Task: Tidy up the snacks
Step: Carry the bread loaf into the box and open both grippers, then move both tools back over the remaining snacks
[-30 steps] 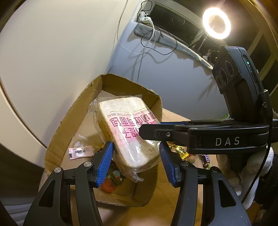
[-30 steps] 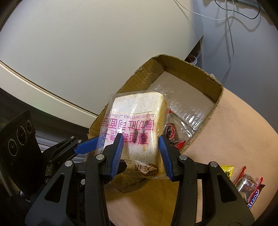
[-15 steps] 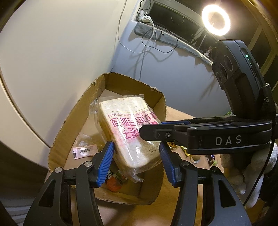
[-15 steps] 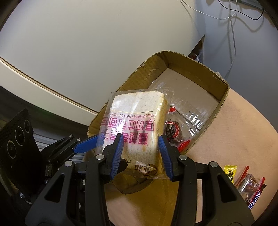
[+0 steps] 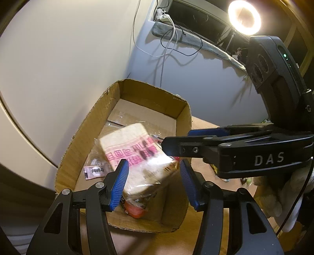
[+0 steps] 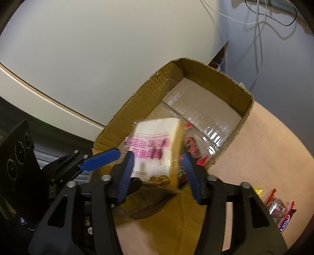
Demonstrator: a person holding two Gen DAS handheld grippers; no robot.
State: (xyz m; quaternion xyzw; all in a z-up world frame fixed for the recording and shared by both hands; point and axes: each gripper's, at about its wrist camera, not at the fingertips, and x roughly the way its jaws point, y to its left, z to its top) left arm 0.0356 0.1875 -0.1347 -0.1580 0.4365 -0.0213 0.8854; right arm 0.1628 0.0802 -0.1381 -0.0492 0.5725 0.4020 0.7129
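A bagged loaf of sliced bread (image 6: 157,151) with pink print is blurred and drops into the open cardboard box (image 6: 243,92); it also shows in the left wrist view (image 5: 135,155). My right gripper (image 6: 159,176) is open, its blue pads apart on either side of the bread and not gripping it. My left gripper (image 5: 153,184) is open and empty just above the box's (image 5: 182,109) near end. The right gripper (image 5: 206,145) reaches in from the right in the left wrist view. Red snack packs (image 6: 194,151) and a small pink sachet (image 5: 96,171) lie in the box.
The box stands on a tan table (image 6: 270,153) next to a pale curved wall. Several wrapped snacks (image 6: 278,209) lie on the table at the right. White cables (image 5: 164,45) hang on the far wall under a ring light (image 5: 244,16).
My right gripper has opened and let go of the bread. The bread has fallen lower into the box and is blurred. Both grippers have drawn back a little.
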